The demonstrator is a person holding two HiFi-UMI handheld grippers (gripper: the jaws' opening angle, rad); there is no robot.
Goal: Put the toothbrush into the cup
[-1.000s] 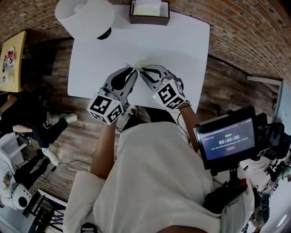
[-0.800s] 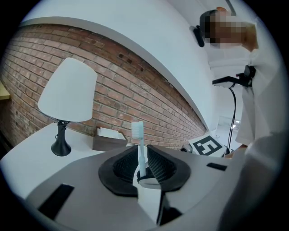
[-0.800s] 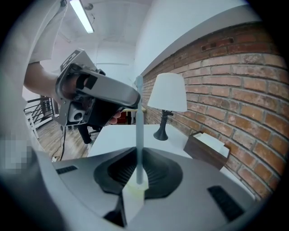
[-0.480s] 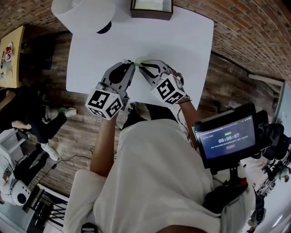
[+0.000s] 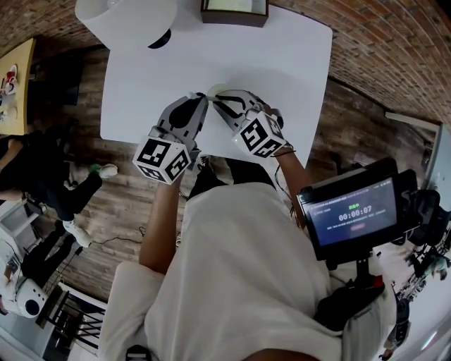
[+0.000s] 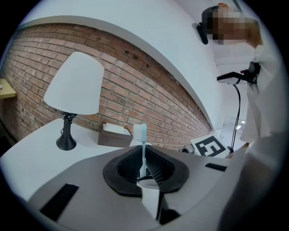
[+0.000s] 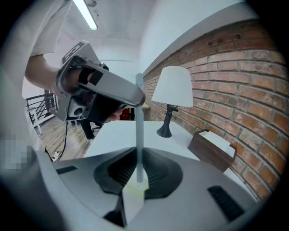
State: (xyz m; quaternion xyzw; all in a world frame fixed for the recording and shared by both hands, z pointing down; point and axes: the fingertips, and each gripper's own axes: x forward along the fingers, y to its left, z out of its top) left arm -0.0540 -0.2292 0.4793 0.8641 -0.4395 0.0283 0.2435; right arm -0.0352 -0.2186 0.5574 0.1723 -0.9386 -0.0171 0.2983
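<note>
The toothbrush [image 6: 143, 144] stands upright, a pale blue stem topped with white bristles. My left gripper [image 6: 144, 173] is shut on its lower stem. The right gripper view shows the same stem [image 7: 139, 126] rising from my right gripper [image 7: 137, 178], which is shut on it lower down, with a pale green piece at the jaws. From the head view, the left gripper [image 5: 204, 99] and right gripper [image 5: 215, 99] meet tip to tip over the white table [image 5: 282, 63]. A pale green patch [image 5: 217, 90] shows just past the tips. I cannot tell whether it is the cup.
A white-shaded lamp [image 5: 127, 21] stands at the table's far left and a brown tissue box [image 5: 235, 8] at the far edge. The table's near edge lies under my wrists. A screen on a stand [image 5: 352, 218] is at my right. A seated person [image 5: 42, 183] is at the left.
Both grippers have edged a little farther over the table, still tip to tip. The hold on the toothbrush looks the same.
</note>
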